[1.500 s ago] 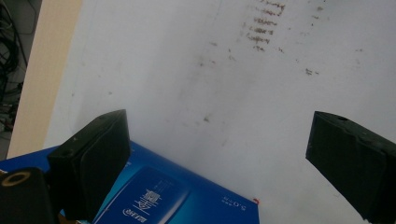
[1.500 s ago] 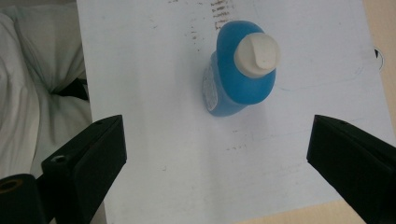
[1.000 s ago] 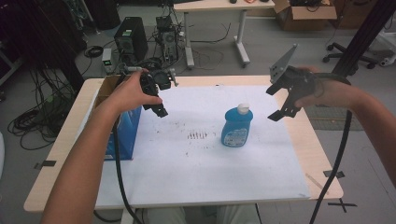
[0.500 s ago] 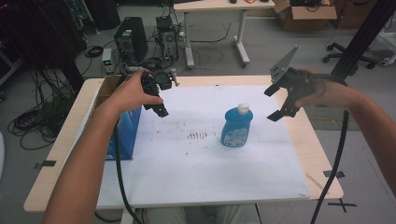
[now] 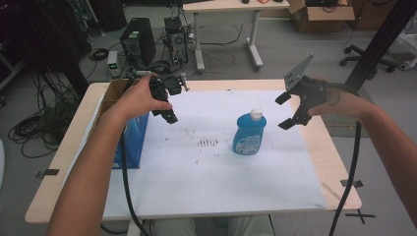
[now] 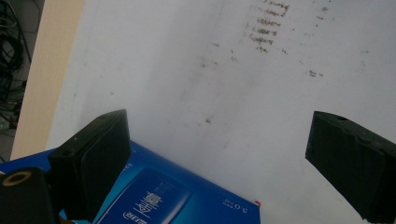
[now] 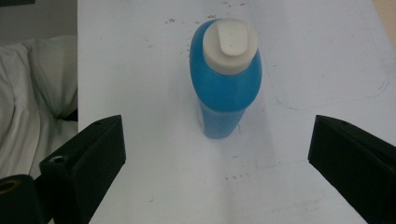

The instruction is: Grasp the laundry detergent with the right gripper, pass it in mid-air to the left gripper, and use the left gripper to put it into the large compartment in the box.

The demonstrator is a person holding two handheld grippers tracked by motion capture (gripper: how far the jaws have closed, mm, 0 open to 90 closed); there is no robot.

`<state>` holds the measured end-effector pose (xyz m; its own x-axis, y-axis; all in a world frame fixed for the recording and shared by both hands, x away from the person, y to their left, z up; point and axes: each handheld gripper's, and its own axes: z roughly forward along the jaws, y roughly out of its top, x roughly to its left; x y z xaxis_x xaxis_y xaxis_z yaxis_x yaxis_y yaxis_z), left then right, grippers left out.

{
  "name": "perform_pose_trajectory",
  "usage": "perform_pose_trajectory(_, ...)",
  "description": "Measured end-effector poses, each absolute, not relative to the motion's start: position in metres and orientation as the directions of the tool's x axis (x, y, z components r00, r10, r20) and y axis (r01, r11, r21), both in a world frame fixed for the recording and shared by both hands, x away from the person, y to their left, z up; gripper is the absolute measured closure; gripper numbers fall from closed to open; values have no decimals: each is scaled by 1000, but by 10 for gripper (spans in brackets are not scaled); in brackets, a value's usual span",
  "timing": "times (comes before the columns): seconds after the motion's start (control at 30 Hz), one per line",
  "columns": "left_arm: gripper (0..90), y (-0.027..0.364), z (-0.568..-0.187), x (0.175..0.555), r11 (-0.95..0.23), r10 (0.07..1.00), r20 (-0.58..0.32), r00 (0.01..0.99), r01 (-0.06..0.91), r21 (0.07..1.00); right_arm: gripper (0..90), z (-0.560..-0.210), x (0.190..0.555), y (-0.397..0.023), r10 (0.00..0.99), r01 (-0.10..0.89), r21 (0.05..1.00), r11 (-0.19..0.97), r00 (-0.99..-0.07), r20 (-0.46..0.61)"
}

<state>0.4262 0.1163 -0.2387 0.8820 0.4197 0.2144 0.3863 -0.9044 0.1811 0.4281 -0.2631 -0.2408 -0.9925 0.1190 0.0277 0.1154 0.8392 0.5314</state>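
Right tongs (image 5: 286,112) have edged slightly toward the blue bottle (image 5: 250,133) over the last second, jaws wide, empty. Bottle stands upright mid-worktop (image 5: 339,172), right of centre. Left tongs (image 5: 167,101) hover wide above the blue box (image 5: 134,132) near the left edge.

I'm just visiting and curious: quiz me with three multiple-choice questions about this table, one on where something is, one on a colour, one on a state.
1. Where does the blue cardboard box sit?
A. table's left edge
B. table's right edge
C. the floor

2. What colour is the cap of the blue plastic bottle?
A. red
B. white
C. black

3. How is the right gripper?
A. shut on the bottle
B. open, empty
C. lying on the table

Answers: 1 A, the box stands at the left; 2 B, the cap is white; 3 B, its jaws are spread, with the bottle standing free.
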Motion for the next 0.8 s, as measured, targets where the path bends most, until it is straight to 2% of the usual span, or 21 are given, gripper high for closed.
perform_pose_trajectory(0.8,73,115,-241,429,-908,413,210,886,381,176,36,-282,440,-274,128,157,590,792,-988,91)
